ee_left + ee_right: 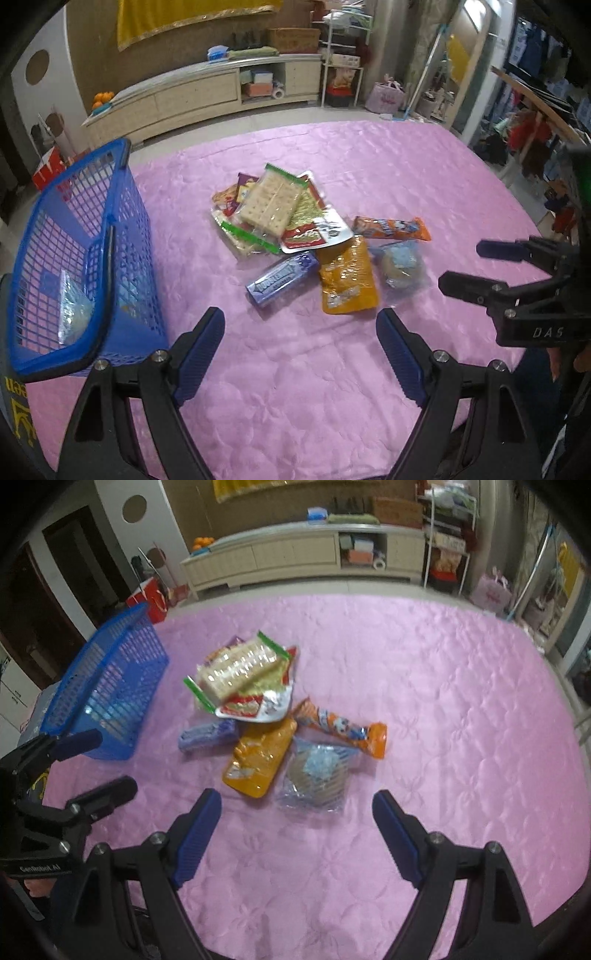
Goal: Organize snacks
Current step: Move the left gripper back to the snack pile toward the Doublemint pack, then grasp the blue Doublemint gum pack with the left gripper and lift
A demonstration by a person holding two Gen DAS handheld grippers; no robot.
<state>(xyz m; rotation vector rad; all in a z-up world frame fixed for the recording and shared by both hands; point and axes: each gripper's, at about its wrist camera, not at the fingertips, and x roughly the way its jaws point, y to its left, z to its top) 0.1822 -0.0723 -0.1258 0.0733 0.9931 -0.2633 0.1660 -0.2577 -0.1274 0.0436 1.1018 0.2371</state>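
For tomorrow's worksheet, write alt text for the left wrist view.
An open left gripper hovers over a pink cloth with a pile of snack packets. A blue basket stands left; the open right gripper is at right.

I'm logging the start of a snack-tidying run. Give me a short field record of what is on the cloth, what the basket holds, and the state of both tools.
surface: pink cloth
basket: blue basket at the cloth's left edge, a clear packet already inside
pile: cracker pack on top; purple bar, yellow pouch, orange bar and clear cookie bag beside it
left tool: open, holding nothing
right tool: open, holding nothing
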